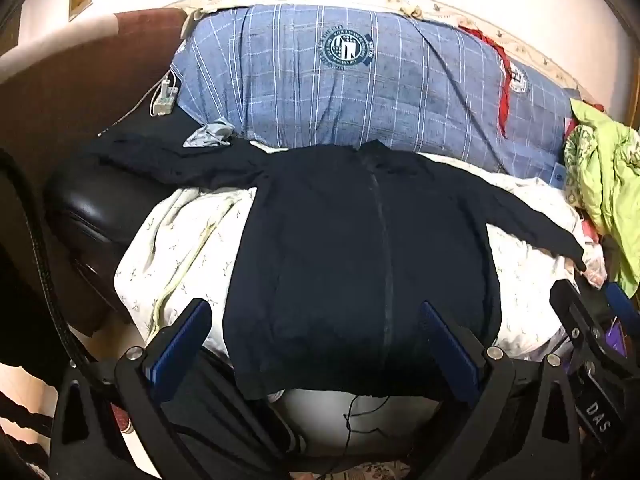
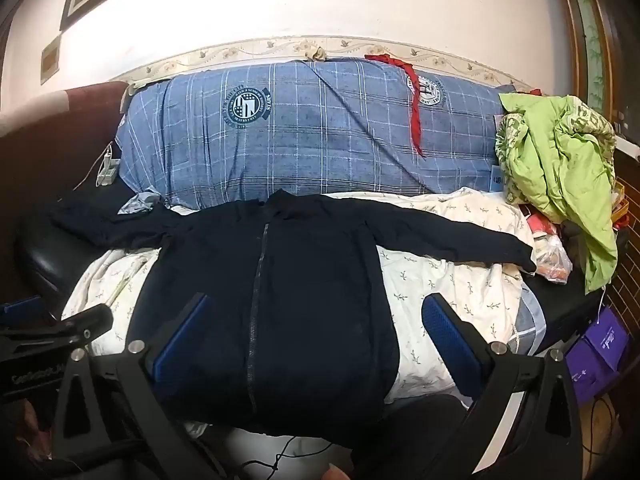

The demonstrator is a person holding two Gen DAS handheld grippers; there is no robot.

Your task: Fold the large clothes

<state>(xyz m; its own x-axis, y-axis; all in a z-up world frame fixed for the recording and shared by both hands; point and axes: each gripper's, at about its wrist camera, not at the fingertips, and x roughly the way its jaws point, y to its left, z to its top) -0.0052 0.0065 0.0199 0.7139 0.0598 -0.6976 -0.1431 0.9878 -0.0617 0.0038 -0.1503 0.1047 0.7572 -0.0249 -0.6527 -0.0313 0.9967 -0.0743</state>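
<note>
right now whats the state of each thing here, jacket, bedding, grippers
jacket: spread flat front up, zipped, both sleeves out to the sides
white sheet: rumpled under the jacket
blue quilt: bunched along the wall
green cloth: crumpled in a heap
left gripper: open, holds nothing
right gripper: open, holds nothing

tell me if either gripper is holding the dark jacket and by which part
Nothing is held: the left gripper and right gripper are open above the dark jacket.
</note>
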